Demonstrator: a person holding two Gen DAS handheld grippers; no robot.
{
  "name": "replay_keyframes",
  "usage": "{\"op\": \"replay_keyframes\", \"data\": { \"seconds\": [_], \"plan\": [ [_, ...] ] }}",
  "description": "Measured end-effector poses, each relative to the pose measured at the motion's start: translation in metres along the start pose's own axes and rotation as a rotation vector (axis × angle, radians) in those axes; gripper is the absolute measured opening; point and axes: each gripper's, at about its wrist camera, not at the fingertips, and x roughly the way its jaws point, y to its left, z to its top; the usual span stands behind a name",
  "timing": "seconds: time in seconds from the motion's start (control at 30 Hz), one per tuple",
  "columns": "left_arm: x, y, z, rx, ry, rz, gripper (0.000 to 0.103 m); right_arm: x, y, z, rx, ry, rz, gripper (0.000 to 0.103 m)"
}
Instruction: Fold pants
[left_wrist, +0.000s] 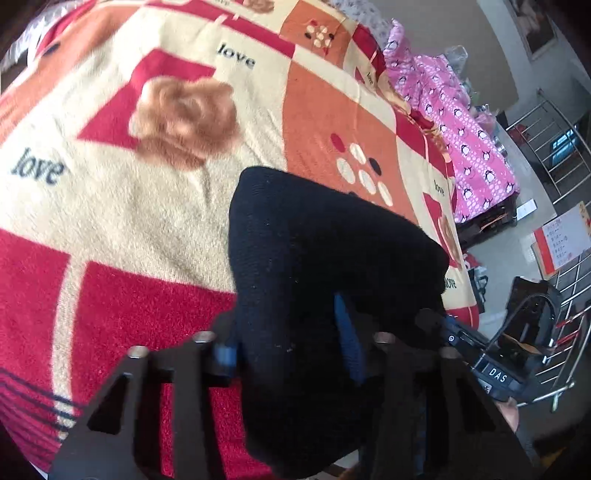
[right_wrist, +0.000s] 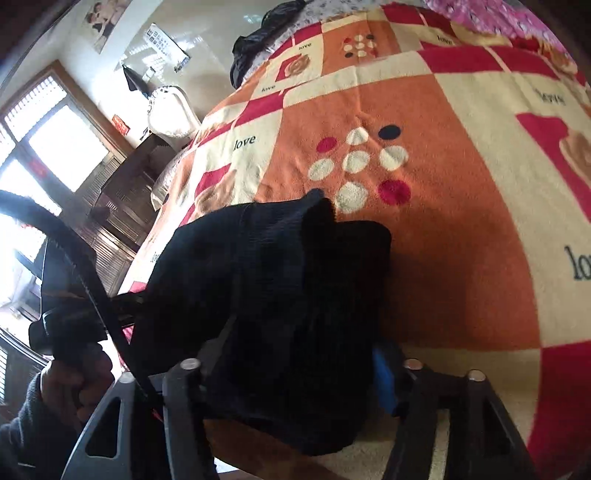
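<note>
Together, both tools flanked one bunched bundle of black pants (left_wrist: 325, 266) on the bed blanket (left_wrist: 155, 221). Left gripper (left_wrist: 291, 354) — jaws partly closed, blue pads pressing the cloth bunched between them. Right gripper (right_wrist: 295, 373) — likewise clamped on that bundle, which lay ahead along its fingers.

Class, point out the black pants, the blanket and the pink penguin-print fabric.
black pants (left_wrist: 325, 258), left wrist view, upper bunched part.
blanket (right_wrist: 443, 258), right wrist view, bare orange square.
pink penguin-print fabric (left_wrist: 469, 147), left wrist view, middle.
</note>
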Motion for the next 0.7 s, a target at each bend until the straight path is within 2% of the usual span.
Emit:
{"op": "replay_keyframes", "data": {
  "seconds": [0.07, 0.13, 0.23, 0.37, 0.53, 0.57, 0.6, 0.63, 0.67, 0.7],
  "plan": [
    [-0.004, -0.011, 0.001, 0.041, -0.02, 0.038, 0.028, -0.008, 0.009, 0.002, -0.059, -0.022, -0.028, 0.037],
    [-0.008, -0.023, 0.005, 0.093, -0.045, 0.058, 0.027, -0.019, 0.016, 0.01, -0.092, -0.066, -0.038, 0.034],
    [-0.008, -0.031, 0.027, 0.117, -0.055, 0.026, 0.027, -0.028, 0.011, 0.033, -0.083, -0.1, -0.027, 0.034],
    [0.017, -0.036, 0.07, 0.137, -0.015, 0.002, 0.027, -0.018, -0.01, 0.07, -0.03, -0.073, -0.026, 0.034],
    [0.053, -0.029, 0.085, 0.158, 0.004, 0.064, 0.027, 0.013, -0.034, 0.087, -0.007, -0.038, -0.038, 0.034],
    [0.06, -0.025, 0.082, 0.147, 0.009, 0.075, 0.033, 0.025, -0.038, 0.086, -0.011, -0.009, -0.046, 0.035],
    [0.059, -0.021, 0.08, 0.139, -0.008, 0.065, 0.035, 0.032, -0.044, 0.084, 0.003, 0.003, -0.05, 0.04],
    [0.059, -0.018, 0.077, 0.134, -0.019, 0.059, 0.042, 0.037, -0.054, 0.08, 0.043, -0.009, -0.028, 0.043],
    [0.058, -0.015, 0.076, 0.123, -0.025, 0.068, 0.053, 0.038, -0.062, 0.077, 0.081, -0.019, -0.007, 0.05],
    [0.059, -0.011, 0.075, 0.111, -0.028, 0.078, 0.062, 0.038, -0.068, 0.073, 0.111, -0.038, 0.022, 0.051]
  ]
}}
